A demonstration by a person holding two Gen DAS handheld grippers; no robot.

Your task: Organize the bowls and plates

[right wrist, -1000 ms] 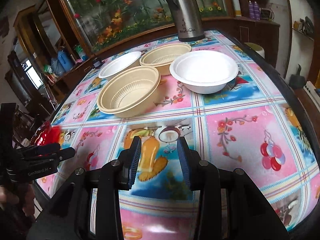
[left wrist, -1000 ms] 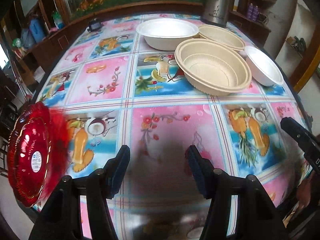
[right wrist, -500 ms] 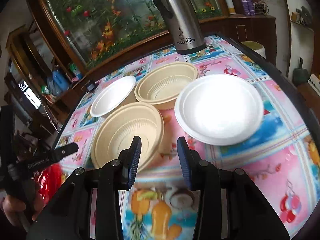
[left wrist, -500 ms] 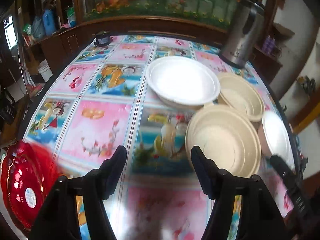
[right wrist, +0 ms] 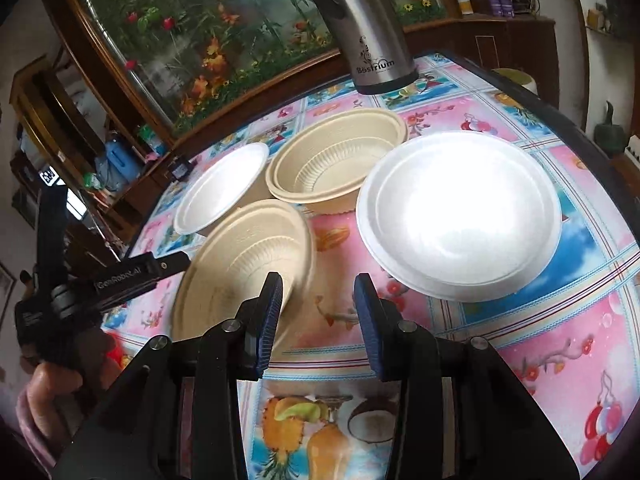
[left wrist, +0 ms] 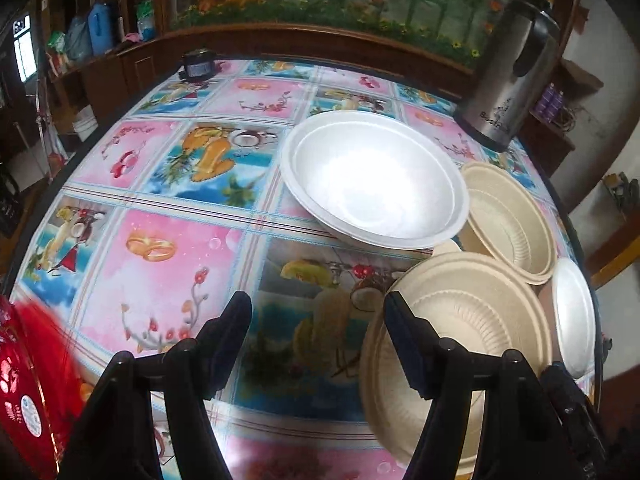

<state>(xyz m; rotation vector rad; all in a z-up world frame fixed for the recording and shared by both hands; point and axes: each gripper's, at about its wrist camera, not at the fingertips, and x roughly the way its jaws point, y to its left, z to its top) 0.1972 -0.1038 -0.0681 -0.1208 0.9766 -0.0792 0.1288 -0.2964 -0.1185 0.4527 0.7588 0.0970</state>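
Note:
Two white foam bowls and two beige ribbed bowls stand on the patterned table. In the left wrist view a large white bowl [left wrist: 374, 178] is ahead, the near beige bowl [left wrist: 460, 344] is at the right finger, a second beige bowl [left wrist: 508, 220] and a small white bowl [left wrist: 574, 316] lie beyond. My left gripper [left wrist: 318, 332] is open and empty. In the right wrist view my right gripper [right wrist: 318, 312] is open and empty, between the near beige bowl [right wrist: 248, 264] and a white bowl [right wrist: 460, 212]. The far beige bowl [right wrist: 340, 164] and another white bowl [right wrist: 222, 188] sit behind.
A steel thermos [right wrist: 360, 20] stands at the table's far edge. A red plastic plate [left wrist: 28, 392] is at the lower left of the left wrist view. A small dark jar [left wrist: 196, 66] sits at the far edge. A wooden cabinet with an aquarium backs the table.
Both grippers have moved forward over the table toward the bowls, which now look larger and closer. The left view has turned right. Both stay open and empty.

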